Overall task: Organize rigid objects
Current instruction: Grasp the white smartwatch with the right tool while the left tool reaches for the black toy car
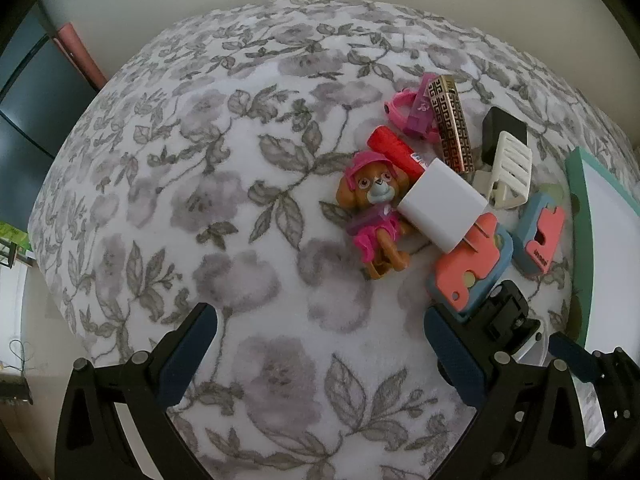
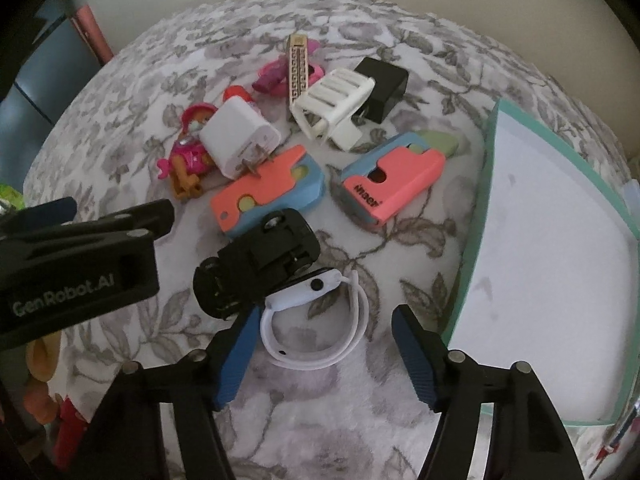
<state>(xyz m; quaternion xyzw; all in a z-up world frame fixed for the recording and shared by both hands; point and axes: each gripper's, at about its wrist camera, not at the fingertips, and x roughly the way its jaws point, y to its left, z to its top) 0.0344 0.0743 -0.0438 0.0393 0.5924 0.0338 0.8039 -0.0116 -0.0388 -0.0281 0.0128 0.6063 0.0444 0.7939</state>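
A pile of small items lies on the floral blanket (image 1: 248, 184): a dog figure (image 1: 376, 216), a white charger (image 2: 240, 136), a white claw clip (image 2: 332, 100), two coral-and-blue gadgets (image 2: 268, 192) (image 2: 394, 176) and a black toy car (image 2: 260, 264). A white smartwatch (image 2: 316, 320) lies beside the car, its band loop between the fingers of my right gripper (image 2: 326, 344); the pads do not press on it. My left gripper (image 1: 320, 344) stands open over bare blanket, left of the pile, with nothing between its fingers.
A teal-rimmed tray (image 2: 472, 264) with a white bottom lies right of the pile. A red cylinder (image 1: 396, 150), a pink toy (image 1: 412, 110), a gold patterned bar (image 1: 452, 120) and a black adapter (image 2: 384, 84) lie at the pile's far side. The left gripper's body (image 2: 80, 248) crosses the right wrist view.
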